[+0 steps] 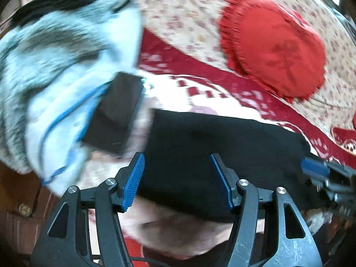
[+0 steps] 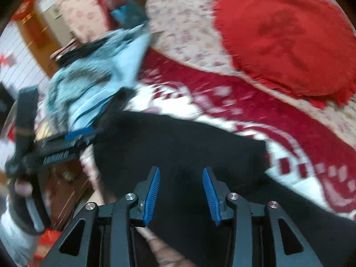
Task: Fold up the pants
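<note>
We have the black pants [image 1: 222, 146] lying folded on the red-and-white patterned bedspread [image 1: 200, 84], directly ahead of both tools. Left gripper [image 1: 176, 178]: jaws spread wide, nothing between the blue pads [image 1: 133, 182], hovering over the near edge of the pants. Right gripper [image 2: 181, 194]: also spread apart, empty, pads over black fabric. In the right wrist view the pants [image 2: 178, 144] run from centre down to the lower right corner.

In the left view we see the right gripper [image 1: 322, 173] coming in at the right edge, beside the pants' right end; contact we can't tell, too blurred. In the right view the left gripper [image 2: 66, 142] sits at the left, near the pants' left end, with a hand [image 2: 22, 189] on its handle.

Left of the pants: a light blue and grey garment pile [image 1: 55, 77], with a dark flat rectangular item [image 1: 113, 113] lying against it. A red fringed cushion [image 1: 273, 44] sits further back on the floral quilt [image 1: 178, 11], well apart from the pants. Both frames motion-blurred.
</note>
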The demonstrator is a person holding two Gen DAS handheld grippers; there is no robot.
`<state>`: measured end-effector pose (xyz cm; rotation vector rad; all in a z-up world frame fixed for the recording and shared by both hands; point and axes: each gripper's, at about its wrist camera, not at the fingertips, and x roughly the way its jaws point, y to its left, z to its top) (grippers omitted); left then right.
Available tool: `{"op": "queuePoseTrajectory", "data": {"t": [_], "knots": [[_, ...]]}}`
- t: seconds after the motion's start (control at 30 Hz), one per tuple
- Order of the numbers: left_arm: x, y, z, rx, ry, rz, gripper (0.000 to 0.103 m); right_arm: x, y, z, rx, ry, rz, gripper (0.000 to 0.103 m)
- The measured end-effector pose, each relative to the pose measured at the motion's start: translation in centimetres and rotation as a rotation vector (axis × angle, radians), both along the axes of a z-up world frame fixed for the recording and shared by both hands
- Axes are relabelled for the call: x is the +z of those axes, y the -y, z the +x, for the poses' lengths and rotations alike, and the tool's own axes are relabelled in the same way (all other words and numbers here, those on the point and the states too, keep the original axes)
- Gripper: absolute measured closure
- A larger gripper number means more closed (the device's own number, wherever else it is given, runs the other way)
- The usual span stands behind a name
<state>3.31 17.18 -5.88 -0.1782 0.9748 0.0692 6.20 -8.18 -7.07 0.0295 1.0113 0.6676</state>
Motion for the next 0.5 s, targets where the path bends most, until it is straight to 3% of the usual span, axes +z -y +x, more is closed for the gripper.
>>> {"op": "queuePoseTrajectory", "data": {"t": [0.23, 0.5], "knots": [[-0.2, -6.2, -2.6, 0.126, -0.016, -0.052, 0.043, -1.1, -7.1, -2.2, 0.220, 0.008, -0.034, 0.064], [-2.7, -5.6, -2.9, 0.095, -0.060, -0.105, 0.043, -2.2, -12.5, -2.3, 0.342, 0.032, -0.089, 0.061]]}}
